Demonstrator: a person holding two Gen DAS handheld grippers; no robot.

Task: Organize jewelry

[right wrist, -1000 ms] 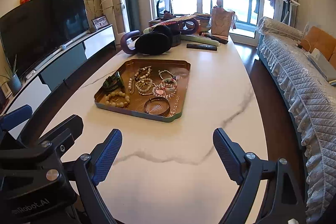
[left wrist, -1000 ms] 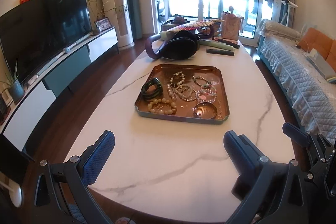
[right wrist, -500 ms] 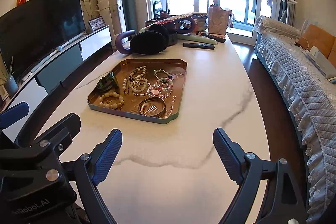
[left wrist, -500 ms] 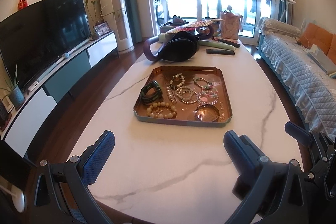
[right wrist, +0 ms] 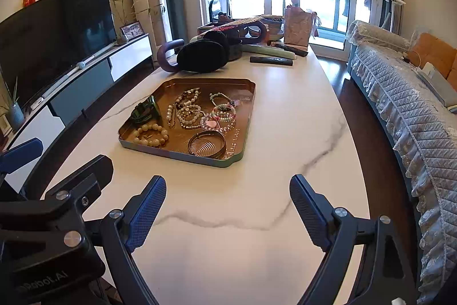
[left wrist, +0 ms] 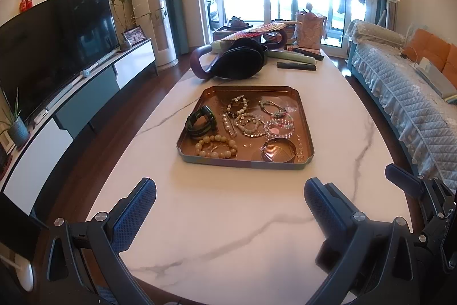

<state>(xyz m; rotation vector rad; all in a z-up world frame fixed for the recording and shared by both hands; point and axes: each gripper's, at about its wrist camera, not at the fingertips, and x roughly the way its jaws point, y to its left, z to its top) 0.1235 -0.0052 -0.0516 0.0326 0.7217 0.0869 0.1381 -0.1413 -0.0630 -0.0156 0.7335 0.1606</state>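
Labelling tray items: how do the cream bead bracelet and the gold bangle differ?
The cream bead bracelet is a loop of separate round pale beads; the gold bangle is a stack of thin rigid metal rings. The bracelet lies at the copper tray's near left corner, the bangle at its near right. Both rest flat inside the tray, untouched.

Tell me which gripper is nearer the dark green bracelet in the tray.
Left. The left gripper faces the tray's near edge, green bracelet ahead-left. The right gripper sits off toward the tray's right corner.

White marble table [left wrist: 228,219] bears a copper tray [left wrist: 245,160] (jewelry-filled), black bag [left wrist: 240,63], remote [left wrist: 297,66].
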